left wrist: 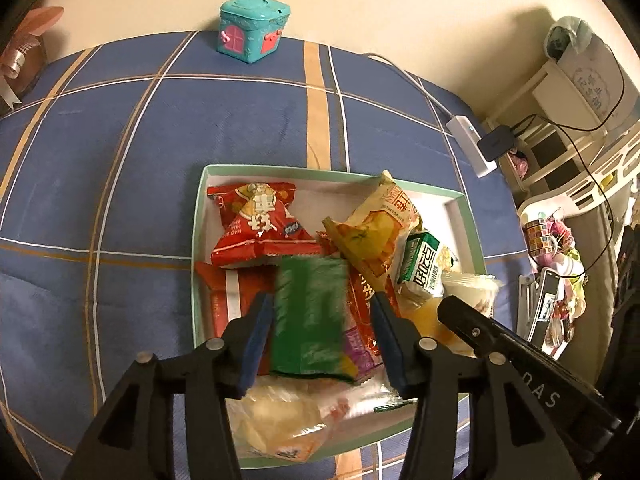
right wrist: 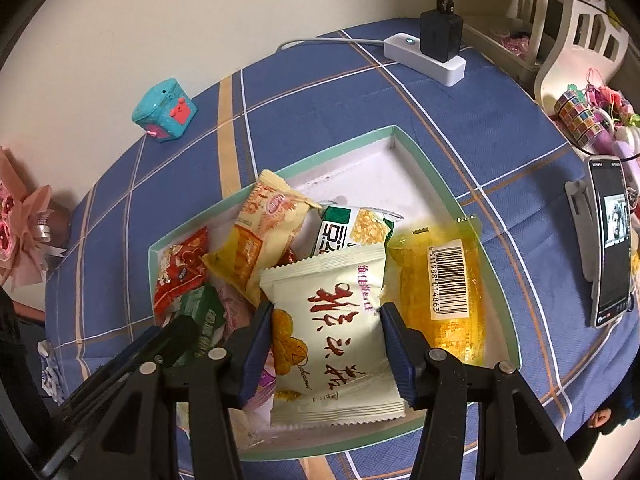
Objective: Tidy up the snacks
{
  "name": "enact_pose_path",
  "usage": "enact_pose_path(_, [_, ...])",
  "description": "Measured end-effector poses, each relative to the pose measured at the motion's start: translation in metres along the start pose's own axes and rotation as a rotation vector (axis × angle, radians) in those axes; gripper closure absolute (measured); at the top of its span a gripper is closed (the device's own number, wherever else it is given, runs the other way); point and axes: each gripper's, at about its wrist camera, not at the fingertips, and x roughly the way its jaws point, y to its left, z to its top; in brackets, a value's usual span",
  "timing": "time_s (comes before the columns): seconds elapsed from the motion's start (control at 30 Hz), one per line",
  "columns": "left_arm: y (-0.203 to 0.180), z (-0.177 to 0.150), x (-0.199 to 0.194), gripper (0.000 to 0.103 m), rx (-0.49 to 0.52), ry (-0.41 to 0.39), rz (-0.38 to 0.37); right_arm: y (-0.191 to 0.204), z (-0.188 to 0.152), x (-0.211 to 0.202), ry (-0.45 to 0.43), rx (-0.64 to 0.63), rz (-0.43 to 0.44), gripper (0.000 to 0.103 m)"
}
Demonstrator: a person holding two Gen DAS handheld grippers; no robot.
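Observation:
A mint-rimmed white box (left wrist: 320, 172) (right wrist: 320, 152) lies on a blue checked cloth and holds several snack packets. My left gripper (left wrist: 320, 298) hangs over its near half. A blurred green packet (left wrist: 308, 320) sits between the pads with a gap on its right side, so the jaws are open. My right gripper (right wrist: 326, 307) is shut on a white packet with red characters (right wrist: 332, 336), a pad on each edge. A red packet (left wrist: 260, 224), a yellow packet (left wrist: 376, 224), a green-white packet (left wrist: 422, 264) and a yellow barcoded packet (right wrist: 440, 288) lie in the box.
A teal toy box (left wrist: 254, 28) stands at the far edge by the wall. A white power strip (right wrist: 424, 56) with a black charger lies at the far right. A phone on a stand (right wrist: 610, 240) and a cluttered shelf are right; a pink bouquet (right wrist: 24, 232) is left.

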Motion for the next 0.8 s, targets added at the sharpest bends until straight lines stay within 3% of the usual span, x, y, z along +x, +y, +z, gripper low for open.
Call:
enact_pose_path(0.2, [0.001, 0.0, -0.008, 0.043, 0.005, -0.009, 0.031, 0.0, 0.0, 0.0, 0.0, -0.003, -0.002, 0.041])
enact_pose_path(0.53, [0.024, 0.0, -0.016, 0.029, -0.003, -0.034, 0.259, 0.008, -0.001, 0.0, 0.0, -0.03, -0.018, 0.031])
enact_pose_path(0.6, [0.03, 0.0, -0.017, 0.023, -0.012, -0.036, 0.292, 0.01, -0.002, 0.0, -0.001, -0.039, -0.022, 0.029])
enact_pose_path(0.67, [0.035, 0.0, -0.017, 0.017, -0.02, -0.042, 0.314, 0.012, -0.001, 0.001, -0.003, -0.044, -0.024, 0.018])
enact_pose_path(0.8, [0.044, -0.002, -0.021, 0.017, -0.038, -0.048, 0.323, 0.013, -0.001, -0.001, -0.012, -0.052, -0.03, 0.016])
